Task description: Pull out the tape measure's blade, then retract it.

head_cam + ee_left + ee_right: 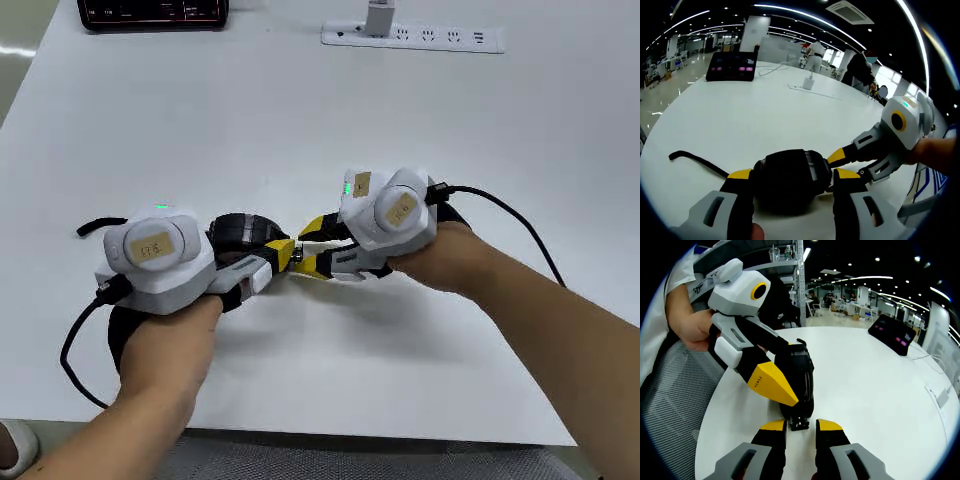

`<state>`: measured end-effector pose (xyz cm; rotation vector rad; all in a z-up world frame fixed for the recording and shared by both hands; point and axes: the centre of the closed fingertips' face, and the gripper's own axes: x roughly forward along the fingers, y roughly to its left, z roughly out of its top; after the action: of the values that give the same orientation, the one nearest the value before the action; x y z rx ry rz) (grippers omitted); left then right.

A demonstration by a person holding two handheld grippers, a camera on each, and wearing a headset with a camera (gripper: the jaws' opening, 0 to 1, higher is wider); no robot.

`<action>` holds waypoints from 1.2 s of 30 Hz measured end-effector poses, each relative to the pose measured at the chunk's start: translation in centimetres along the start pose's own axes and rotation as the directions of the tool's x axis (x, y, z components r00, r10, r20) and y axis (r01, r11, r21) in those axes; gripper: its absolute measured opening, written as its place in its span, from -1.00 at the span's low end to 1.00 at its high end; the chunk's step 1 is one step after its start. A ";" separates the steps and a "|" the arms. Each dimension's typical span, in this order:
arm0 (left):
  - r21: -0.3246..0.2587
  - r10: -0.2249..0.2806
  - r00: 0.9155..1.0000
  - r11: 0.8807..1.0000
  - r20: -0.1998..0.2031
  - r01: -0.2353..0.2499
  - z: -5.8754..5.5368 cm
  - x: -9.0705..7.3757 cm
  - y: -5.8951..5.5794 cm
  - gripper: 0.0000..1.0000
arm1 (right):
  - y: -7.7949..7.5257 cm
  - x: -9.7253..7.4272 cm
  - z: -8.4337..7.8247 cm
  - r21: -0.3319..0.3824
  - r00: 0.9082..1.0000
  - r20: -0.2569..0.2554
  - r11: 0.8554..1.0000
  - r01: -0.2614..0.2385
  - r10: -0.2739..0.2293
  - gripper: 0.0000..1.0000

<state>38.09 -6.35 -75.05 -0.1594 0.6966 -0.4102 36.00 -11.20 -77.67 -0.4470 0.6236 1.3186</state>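
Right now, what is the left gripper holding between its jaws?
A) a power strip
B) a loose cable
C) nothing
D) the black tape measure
D: in the left gripper view, the left gripper has its yellow-tipped jaws on either side of the black tape measure.

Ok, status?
Left gripper shut on tape measure. Right gripper at its hook, grip unclear. Blade not out. Nothing in the way.
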 end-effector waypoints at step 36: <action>0.176 -0.131 0.991 0.976 0.014 0.126 0.8 -3.7 0.0 0.46 | 0.2 -5.8 -1.7 0.105 0.986 0.014 0.981 0.162 -0.164 -0.10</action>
<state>36.05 -4.79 -72.28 -0.0436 0.6240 -0.5903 34.74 -16.57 -75.17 -0.3901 0.6205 1.1288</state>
